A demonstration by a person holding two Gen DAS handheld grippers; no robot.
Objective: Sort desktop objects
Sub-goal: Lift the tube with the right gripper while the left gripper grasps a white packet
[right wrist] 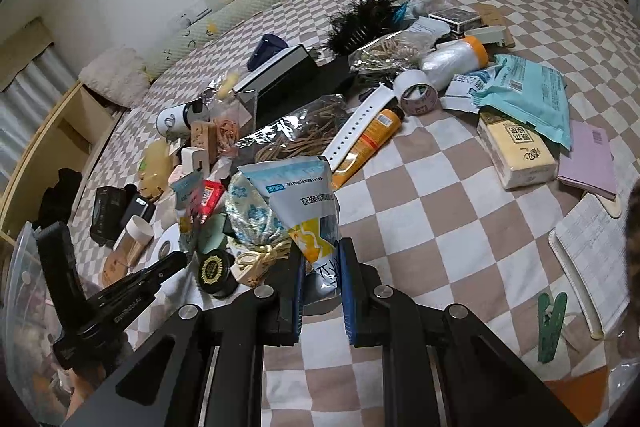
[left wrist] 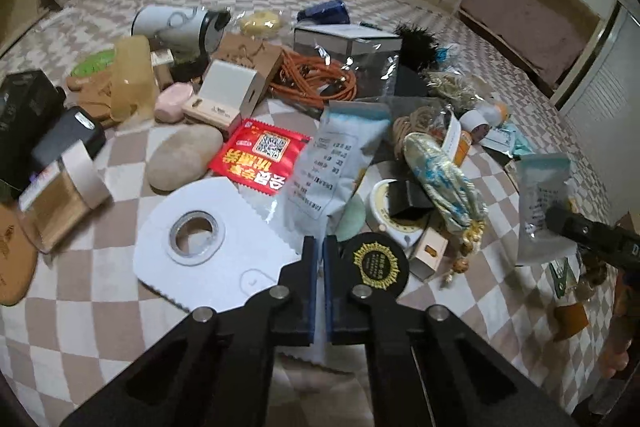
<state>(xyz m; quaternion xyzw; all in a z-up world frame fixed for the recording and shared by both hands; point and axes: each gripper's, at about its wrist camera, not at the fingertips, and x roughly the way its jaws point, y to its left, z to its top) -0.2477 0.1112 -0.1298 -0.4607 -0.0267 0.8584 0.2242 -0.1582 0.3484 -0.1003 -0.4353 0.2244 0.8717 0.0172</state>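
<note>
Left gripper [left wrist: 320, 247]: low centre of the left wrist view, blue pads nearly together, pinching the near edge of a white sachet [left wrist: 224, 251] with a zigzag rim
White sachet: lies flat on the checked cloth [left wrist: 80, 327], left of centre in that view; a roll of clear tape [left wrist: 195, 238] sits on top of it
Right gripper [right wrist: 320, 275]: low centre of the right wrist view, jaws closed on the lower end of a pale blue pouch [right wrist: 304, 203] with a yellow patch, which stands up between the pads
Same pouch, left wrist view: at the right edge, held by the dark tip of the other gripper [left wrist: 540, 211]
Red packet [left wrist: 256, 155]: middle of the left wrist view, just above the white sachet, beside a smooth stone [left wrist: 182, 157]
Grey-blue pouch [left wrist: 340, 163]: right of the red packet, printed side up
Black round lid with gold emblem [left wrist: 376, 263]: just right of the left gripper's pads
Orange cord [left wrist: 316, 79]: upper centre of the left wrist view, coiled by a silver box [left wrist: 344, 45]
Orange bottle [right wrist: 368, 143]: centre of the right wrist view, beside a white strap [right wrist: 356, 123]
Tissue pack [right wrist: 516, 155]: right of centre, partly under a teal packet [right wrist: 532, 95]
Green clothes peg [right wrist: 552, 323]: lower right of the right wrist view, on the cloth
</note>
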